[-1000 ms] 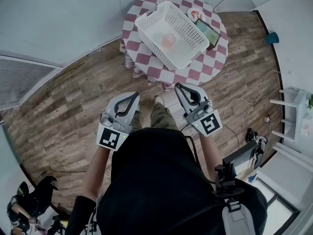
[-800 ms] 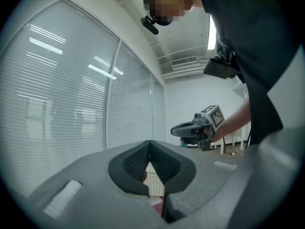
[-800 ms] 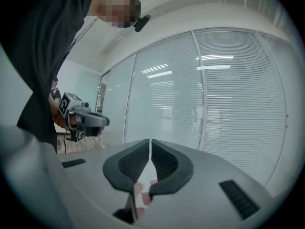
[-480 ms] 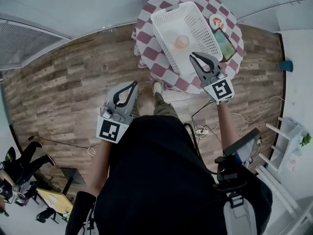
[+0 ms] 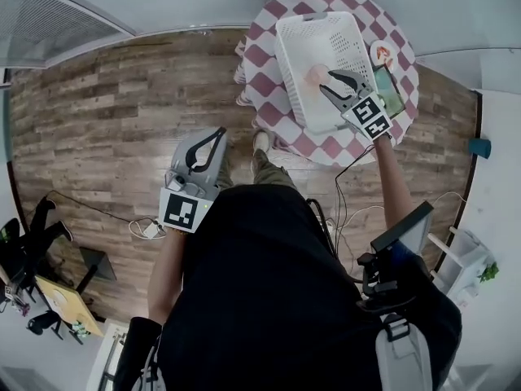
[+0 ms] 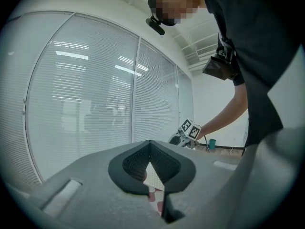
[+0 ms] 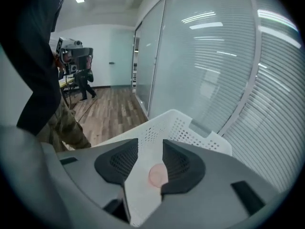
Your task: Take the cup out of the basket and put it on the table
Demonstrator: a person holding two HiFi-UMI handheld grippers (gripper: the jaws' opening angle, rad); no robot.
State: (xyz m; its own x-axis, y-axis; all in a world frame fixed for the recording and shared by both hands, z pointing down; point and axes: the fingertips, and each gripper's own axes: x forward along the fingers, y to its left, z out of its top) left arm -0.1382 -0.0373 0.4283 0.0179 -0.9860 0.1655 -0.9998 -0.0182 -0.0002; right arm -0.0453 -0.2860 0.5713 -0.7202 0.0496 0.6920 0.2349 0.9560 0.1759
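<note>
Right gripper [image 7: 150, 143], held in the person's right hand, points down into a white perforated basket [image 7: 177, 121]. Its 2 jaws have just been opening and now stand wide apart. A pale pink cup [image 7: 157, 174] shows between them on the basket's floor, with neither pad pressing on it. The basket sits on a round table [image 5: 262, 59] covered in a red-and-white checked cloth. Left gripper [image 5: 220, 132], jaws closed tip to tip on nothing, hangs over the wooden floor [image 5: 122, 120], well apart from the table.
</note>
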